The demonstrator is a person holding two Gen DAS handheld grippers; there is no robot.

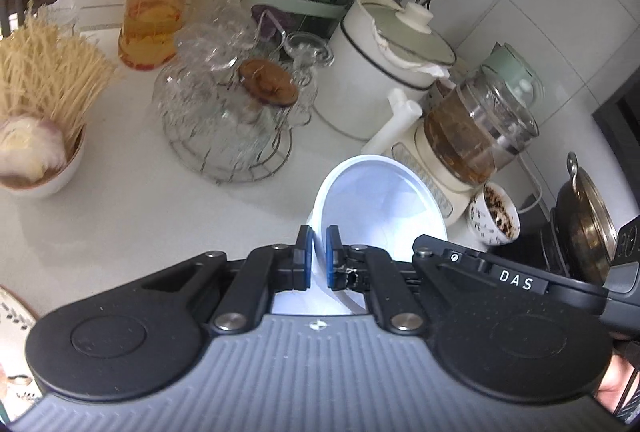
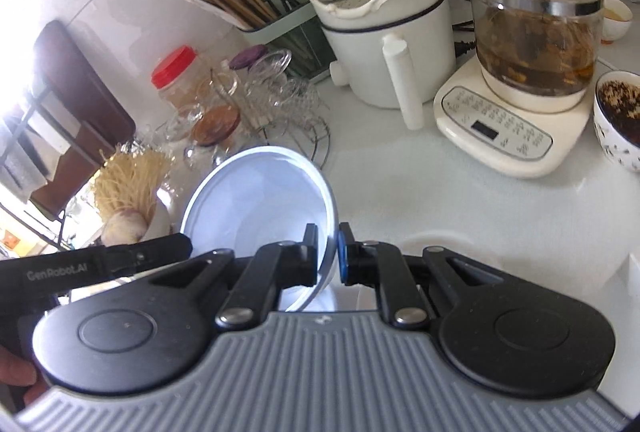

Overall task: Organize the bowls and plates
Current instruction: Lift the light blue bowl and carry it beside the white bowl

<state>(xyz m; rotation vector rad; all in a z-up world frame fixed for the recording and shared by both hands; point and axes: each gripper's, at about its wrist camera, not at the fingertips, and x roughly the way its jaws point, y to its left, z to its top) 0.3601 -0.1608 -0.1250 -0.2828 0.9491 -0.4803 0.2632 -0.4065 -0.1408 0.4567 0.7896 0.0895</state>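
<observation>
Your left tongs (image 1: pixel 319 252) pinch the rim of the white bowl (image 1: pixel 384 207), and your right tongs (image 2: pixel 329 256) pinch the opposite rim of the same bowl (image 2: pixel 260 199). You hold it tilted on edge above the white tabletop (image 1: pixel 140 216), near the kettle (image 1: pixel 472 135) and the glass jars (image 1: pixel 224 103).

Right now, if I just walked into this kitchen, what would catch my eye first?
First, the white bowl, tilted in mid-air over the counter, its rim pinched on opposite sides by the left gripper and the right gripper. Next, the glass kettle of brown brew on its cream base at the right, beside the white lidded pot. To the left stands a red-capped jar.
</observation>
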